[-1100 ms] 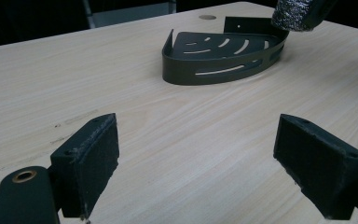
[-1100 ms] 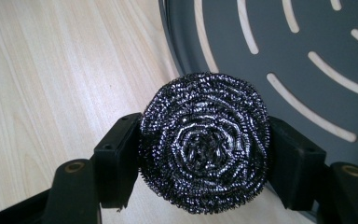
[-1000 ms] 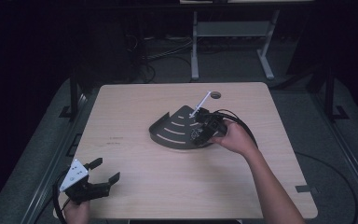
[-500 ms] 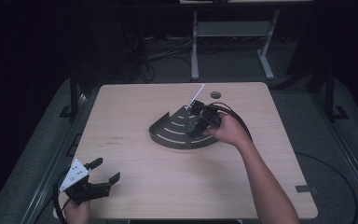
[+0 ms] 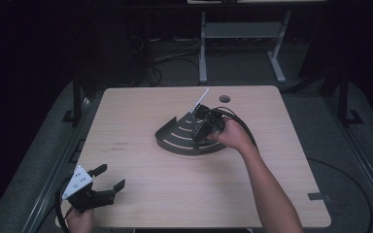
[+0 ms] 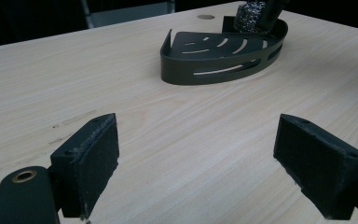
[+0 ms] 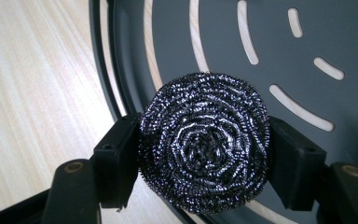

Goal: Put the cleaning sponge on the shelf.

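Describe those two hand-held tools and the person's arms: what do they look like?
Both are black. The left gripper has two blocky jaws lined with dark padding, brass-coloured rivets, a grey three-cornered plate on top and a black cable trailing from it. The right gripper has matching padded jaws, thick black cables looping behind it and a thin white rod. The forearms are bare, without sleeves.

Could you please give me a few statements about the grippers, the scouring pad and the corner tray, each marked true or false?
1. The right gripper is shut on a steel scouring pad. True.
2. The left gripper is shut on a cloth. False: its jaws stand open with nothing between them.
3. The dark corner tray has slots cut in its floor. True.
4. The scouring pad lies near the left gripper at the table's near edge. False: the right gripper holds it over the tray.
5. The tray sits on a wooden table. True.
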